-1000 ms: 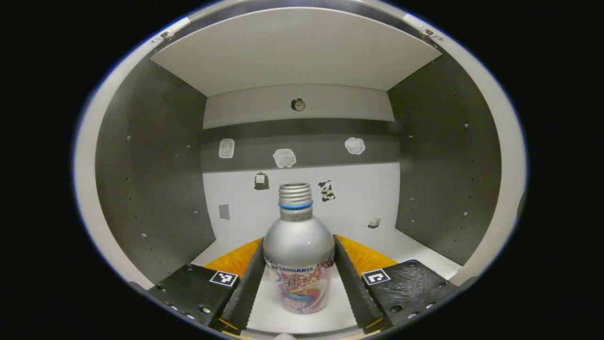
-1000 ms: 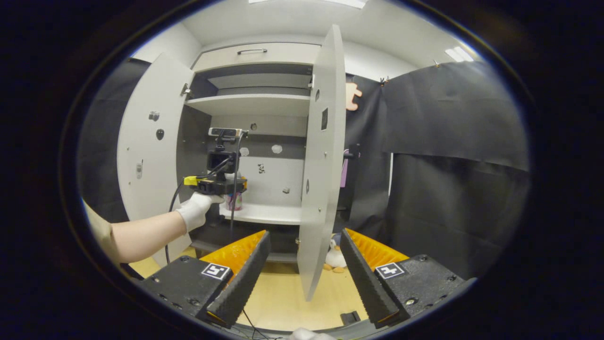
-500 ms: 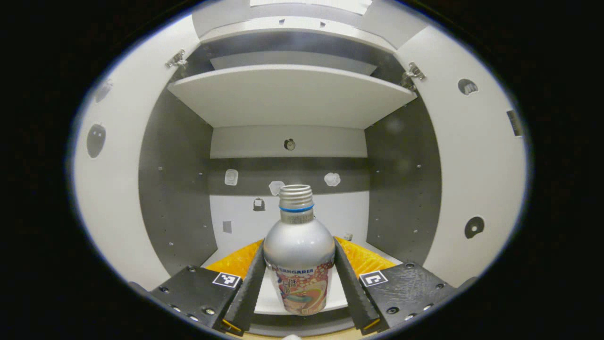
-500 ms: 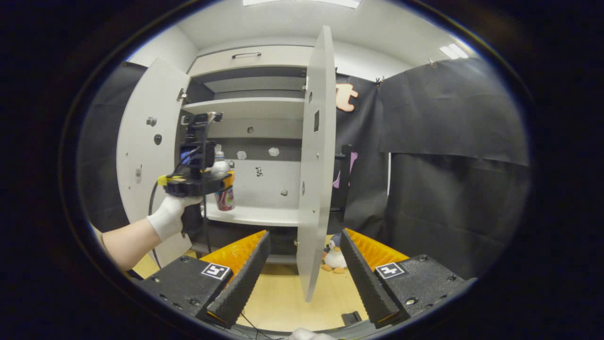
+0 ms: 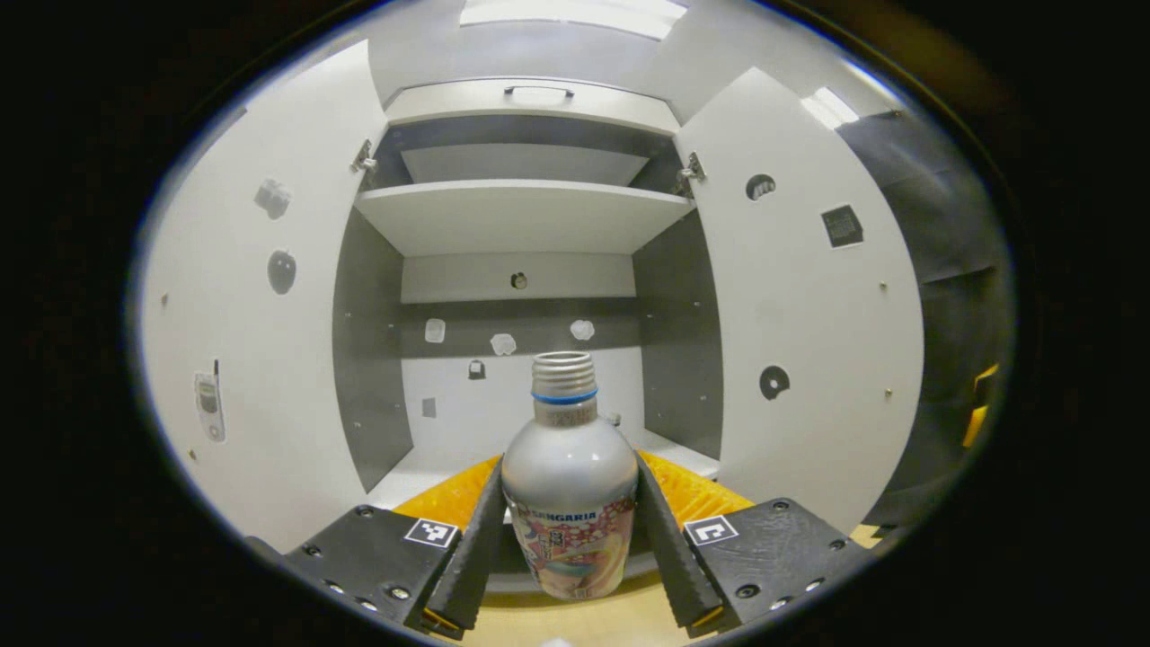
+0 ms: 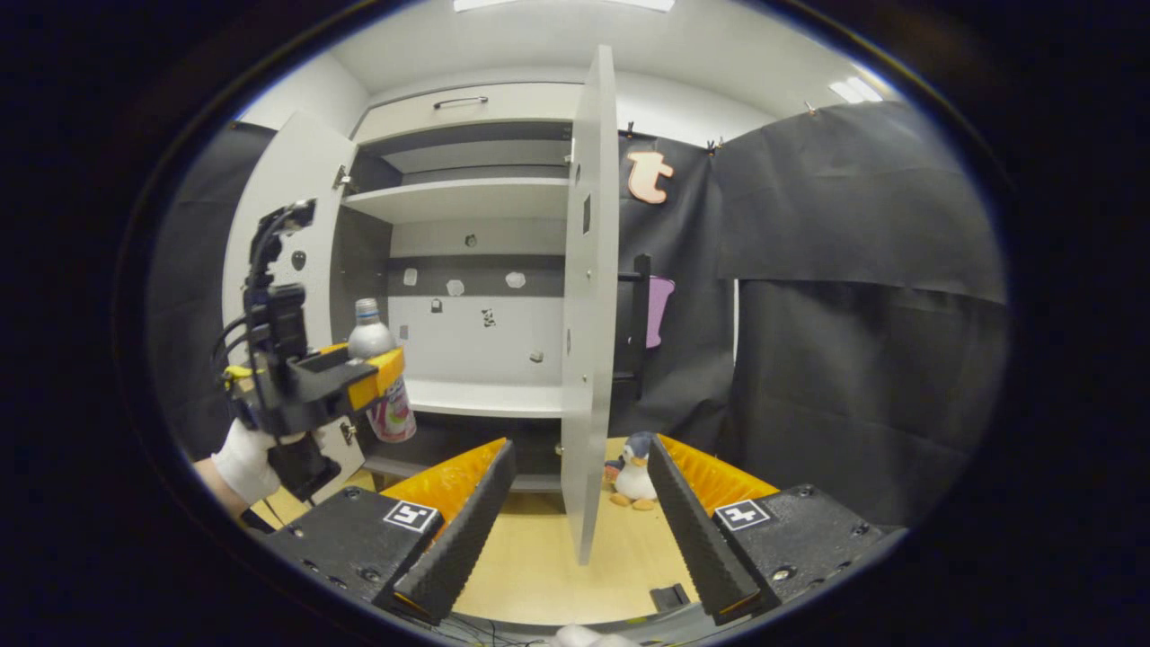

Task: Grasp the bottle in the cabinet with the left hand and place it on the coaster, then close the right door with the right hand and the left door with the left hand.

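Carrying the bottle (image 5: pixel 568 485) is the step in hand: the left tool (image 5: pixel 568 548) has both fingers pressed against the bottle's sides, low on its printed label, and the bottle stands upright between them with its threaded neck uncapped. In the left gripper view the bottle hangs in front of the cabinet (image 5: pixel 526 216), its base over the front edge of the lower shelf (image 5: pixel 422 463) and the pale floor below, so it looks clear of the shelf and out of the compartment. The right gripper view agrees: the left tool (image 6: pixel 382 377), held by a gloved hand (image 6: pixel 241 449), has the bottle (image 6: pixel 377 377) in the air just outside the opening, near the left door (image 6: pixel 292 198).

Both doors stand wide open. The right door (image 6: pixel 588 305) is seen nearly edge-on, right ahead of the right tool (image 6: pixel 575 530), whose fingers are spread wide with nothing between them; the door's lower edge sits in line with the gap. A small penguin toy (image 6: pixel 633 467) sits on the floor (image 6: pixel 539 566) just beyond that door.

By my judgement the first half of the task is only partly done: the bottle is gripped and withdrawn, but not yet set down. The coaster is not something I can pick out here, so the next move calls for swinging the left tool toward wherever it lies, keeping the open bottle upright, lowering it squarely and then releasing. Only after that should the right tool push the right door closed.
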Available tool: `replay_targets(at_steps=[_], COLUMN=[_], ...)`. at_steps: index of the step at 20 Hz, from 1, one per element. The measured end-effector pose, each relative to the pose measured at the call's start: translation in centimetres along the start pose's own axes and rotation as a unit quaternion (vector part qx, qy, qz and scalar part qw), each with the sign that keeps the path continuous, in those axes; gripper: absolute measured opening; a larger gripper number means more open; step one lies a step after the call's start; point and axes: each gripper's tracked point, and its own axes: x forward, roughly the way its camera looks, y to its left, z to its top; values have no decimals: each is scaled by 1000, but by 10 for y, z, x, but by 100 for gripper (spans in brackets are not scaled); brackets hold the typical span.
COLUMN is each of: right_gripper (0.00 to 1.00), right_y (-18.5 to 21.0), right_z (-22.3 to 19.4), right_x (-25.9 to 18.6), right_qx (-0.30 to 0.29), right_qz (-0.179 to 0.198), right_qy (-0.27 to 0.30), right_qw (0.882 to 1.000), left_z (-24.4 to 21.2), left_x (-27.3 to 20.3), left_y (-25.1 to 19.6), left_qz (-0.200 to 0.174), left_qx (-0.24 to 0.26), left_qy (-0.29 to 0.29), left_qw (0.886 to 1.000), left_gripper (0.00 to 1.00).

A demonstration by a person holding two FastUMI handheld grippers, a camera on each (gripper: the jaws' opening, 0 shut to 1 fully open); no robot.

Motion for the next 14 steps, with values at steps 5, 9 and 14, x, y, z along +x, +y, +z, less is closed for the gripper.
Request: replay_targets(at_steps=[5,9,14], right_gripper=[97,97,98], right_y=[-8,-9,-4], right_z=[-10,-14,-13], right_x=[-1,-3,-3], right_qx=[2,0,-13], right_qz=[-5,-5,-1], right_qy=[13,21,24], right_qw=[1000,1000,1000], left_z=[-56,-101,-157], left_x=[-43,-68,-85], left_y=[-16,-27,-41], left_qz=[-23,-38,-50], left_qx=[-4,-16,-17], left_qy=[30,54,76], left_qw=[999,998,996], left_gripper=[76,77,81])
